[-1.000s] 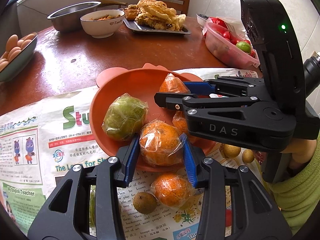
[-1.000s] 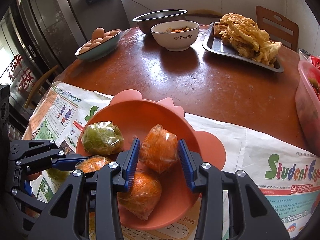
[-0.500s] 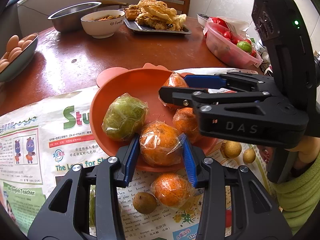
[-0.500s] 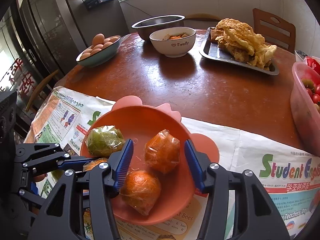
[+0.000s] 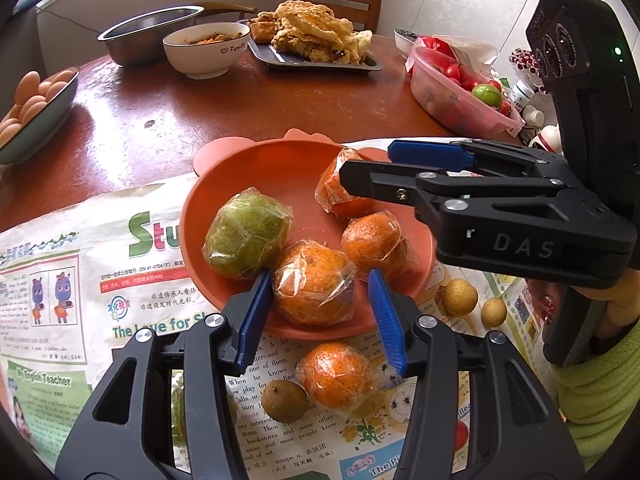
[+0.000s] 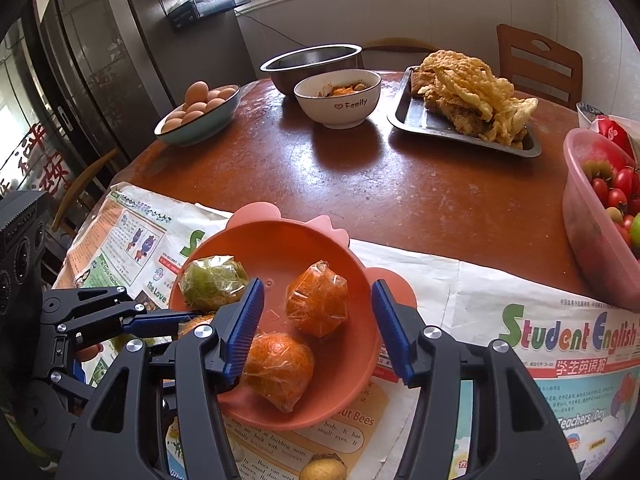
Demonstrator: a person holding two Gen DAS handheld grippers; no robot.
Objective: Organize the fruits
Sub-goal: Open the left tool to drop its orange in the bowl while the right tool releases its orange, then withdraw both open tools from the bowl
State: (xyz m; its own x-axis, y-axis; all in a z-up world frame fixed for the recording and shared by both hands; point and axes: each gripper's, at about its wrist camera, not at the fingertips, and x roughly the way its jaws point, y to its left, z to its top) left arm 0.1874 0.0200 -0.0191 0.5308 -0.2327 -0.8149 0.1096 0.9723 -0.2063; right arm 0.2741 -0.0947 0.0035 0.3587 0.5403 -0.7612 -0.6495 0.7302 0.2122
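Note:
An orange bowl (image 5: pixel 280 168) (image 6: pixel 272 240) on newspaper holds a wrapped green fruit (image 5: pixel 246 236) (image 6: pixel 212 280) and three wrapped oranges. My left gripper (image 5: pixel 320 304) is open, its blue pads either side of the nearest orange (image 5: pixel 314 280), which rests in the bowl. My right gripper (image 6: pixel 318 320) is open and empty above the bowl, straddling a wrapped orange (image 6: pixel 318 298) without touching it; it also shows in the left wrist view (image 5: pixel 420 164). Another wrapped orange (image 5: pixel 336 376) and small brown fruits (image 5: pixel 284 400) lie on the newspaper.
On the round wooden table (image 6: pixel 400 192) behind stand an egg bowl (image 6: pixel 196 120), a steel bowl (image 6: pixel 312 64), a white bowl (image 6: pixel 338 98), a tray of fried food (image 6: pixel 464 120) and a pink tub of tomatoes (image 6: pixel 592 220). Small round fruits (image 5: pixel 460 296) lie right of the bowl.
My right gripper opened, let its orange go into the bowl and drew back upward. My left gripper's jaws widened off the near orange.

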